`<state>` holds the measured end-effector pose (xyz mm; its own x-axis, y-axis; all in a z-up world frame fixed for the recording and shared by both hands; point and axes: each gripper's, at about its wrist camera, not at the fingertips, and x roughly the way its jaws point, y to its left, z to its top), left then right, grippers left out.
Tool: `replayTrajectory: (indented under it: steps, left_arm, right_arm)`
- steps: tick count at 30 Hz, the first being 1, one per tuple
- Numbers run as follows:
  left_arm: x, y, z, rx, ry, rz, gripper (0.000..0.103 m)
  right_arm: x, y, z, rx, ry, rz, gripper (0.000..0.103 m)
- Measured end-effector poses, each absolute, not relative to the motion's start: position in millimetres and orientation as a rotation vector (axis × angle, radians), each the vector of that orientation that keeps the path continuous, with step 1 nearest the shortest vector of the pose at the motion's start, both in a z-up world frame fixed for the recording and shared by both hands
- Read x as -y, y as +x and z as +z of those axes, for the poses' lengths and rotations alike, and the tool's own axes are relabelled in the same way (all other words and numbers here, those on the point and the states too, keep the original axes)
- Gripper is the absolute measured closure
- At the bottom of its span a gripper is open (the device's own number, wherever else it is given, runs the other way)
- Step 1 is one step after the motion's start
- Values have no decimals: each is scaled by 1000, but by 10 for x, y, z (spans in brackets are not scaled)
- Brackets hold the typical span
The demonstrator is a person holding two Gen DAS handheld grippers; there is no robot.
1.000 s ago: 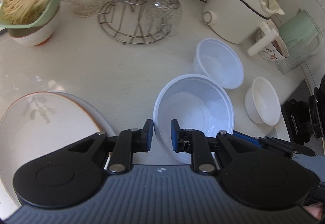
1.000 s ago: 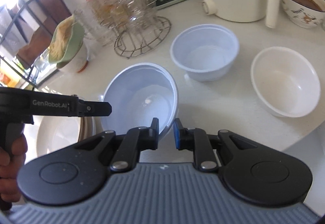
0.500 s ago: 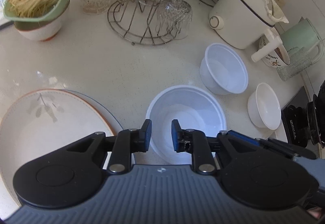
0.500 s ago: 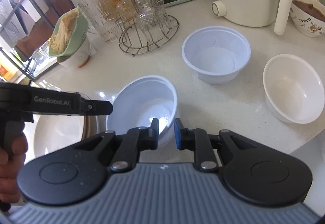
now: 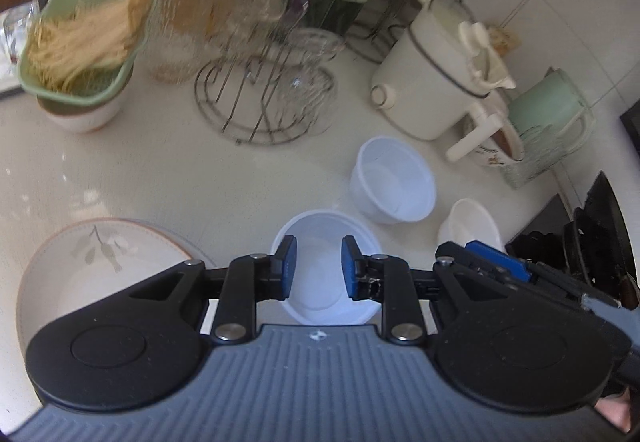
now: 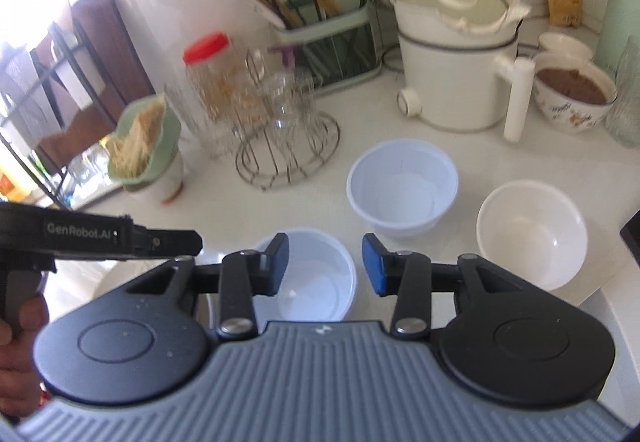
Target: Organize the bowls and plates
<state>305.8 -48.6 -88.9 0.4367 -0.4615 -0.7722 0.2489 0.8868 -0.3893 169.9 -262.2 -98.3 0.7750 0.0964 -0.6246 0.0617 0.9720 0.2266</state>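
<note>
A white plastic bowl [image 5: 320,270] [image 6: 316,282] stands upright on the counter just below both grippers. My left gripper [image 5: 316,268] is open above it, holding nothing. My right gripper [image 6: 325,266] is open wider, its jaws apart over the bowl's right rim. A second white plastic bowl [image 5: 394,185] [image 6: 402,187] sits beyond it. A white ceramic bowl [image 5: 472,226] [image 6: 532,234] sits to the right. A leaf-patterned plate [image 5: 96,266] lies at the left on another plate.
A wire glass rack [image 6: 288,145], a red-lidded jar [image 5: 188,1], a green colander of noodles [image 5: 80,41], a white cooker [image 6: 456,53], a bowl of brown food [image 6: 572,97] and a utensil holder [image 6: 328,37] crowd the back. The stove [image 5: 592,242] is at the right.
The near plastic bowl was tilted in my right gripper and now stands flat on the counter. Both grippers have opened and pulled back and up.
</note>
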Motion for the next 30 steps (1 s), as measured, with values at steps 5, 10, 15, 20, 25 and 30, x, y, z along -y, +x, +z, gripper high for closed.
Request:
replayTrajectory:
  steps: [5, 10, 15, 20, 25, 30]
  left_arm:
    - [523, 2942, -627, -991, -220, -476, 75]
    - [579, 2860, -384, -938, -166, -491, 75]
    - [615, 2807, -292, -905, -167, -488, 75]
    - [746, 2719, -306, -912, -137, -473, 75]
    - [882, 2693, -315, -926, -134, -457, 75]
    - [1051, 2682, -288, -912, -144, -441, 75]
  right_arm:
    - [2651, 1571, -728, -626, 250, 29, 60]
    - [2645, 1462, -566, -594, 261, 30, 60]
    - [2626, 1377, -496, -573, 237, 37, 60]
    - [2660, 1317, -486, -559, 245, 34, 60]
    - [2798, 1215, -389, -520, 224, 49, 60]
    - [3043, 1130, -387, -529, 229, 48, 60]
